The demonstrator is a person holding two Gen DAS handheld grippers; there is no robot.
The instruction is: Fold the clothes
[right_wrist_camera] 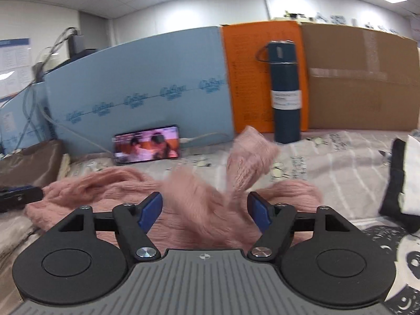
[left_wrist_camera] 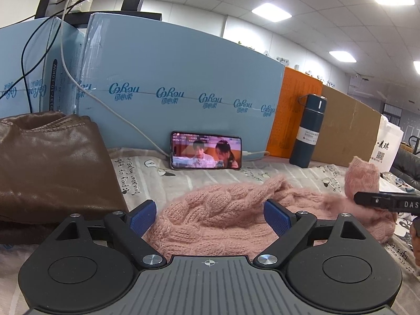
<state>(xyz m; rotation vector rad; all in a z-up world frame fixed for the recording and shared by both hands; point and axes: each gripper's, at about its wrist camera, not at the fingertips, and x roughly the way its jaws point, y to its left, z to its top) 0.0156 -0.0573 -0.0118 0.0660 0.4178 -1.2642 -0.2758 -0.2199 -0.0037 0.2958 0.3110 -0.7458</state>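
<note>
**Pink sweater lying loose between two open grippers**

The pink knitted sweater [left_wrist_camera: 225, 215] is lying bunched on the printed bed sheet [left_wrist_camera: 147, 181], spreading across the middle of both views; one sleeve [right_wrist_camera: 249, 157] is standing up in the air, blurred, just ahead of the right gripper [right_wrist_camera: 204, 210].

The left gripper [left_wrist_camera: 210, 218] is hovering low over the near edge of the sweater; its jaws are standing wide apart, with the cable-knit body showing between the blue pads [left_wrist_camera: 143, 216] and neither pad pressing on it.

The right gripper is also standing with its jaws spread; pink knit is lying between and below them, but the pads [right_wrist_camera: 151, 210] are not clamping it; in the left wrist view one of its black fingers [left_wrist_camera: 386, 200] is reaching in from the right edge, in front of the raised sleeve.

A folded brown leather garment [left_wrist_camera: 52, 170] is sitting to the left of the sweater, near but apart; behind, a phone [left_wrist_camera: 206, 151] is leaning on its side against a light-blue carton [left_wrist_camera: 183, 73], playing a video, with a white cable [left_wrist_camera: 86, 92] running to it; a dark teal flask [left_wrist_camera: 308, 131] is standing upright in front of an orange board [left_wrist_camera: 296, 105], beside a brown cardboard box [left_wrist_camera: 349, 131].
</note>
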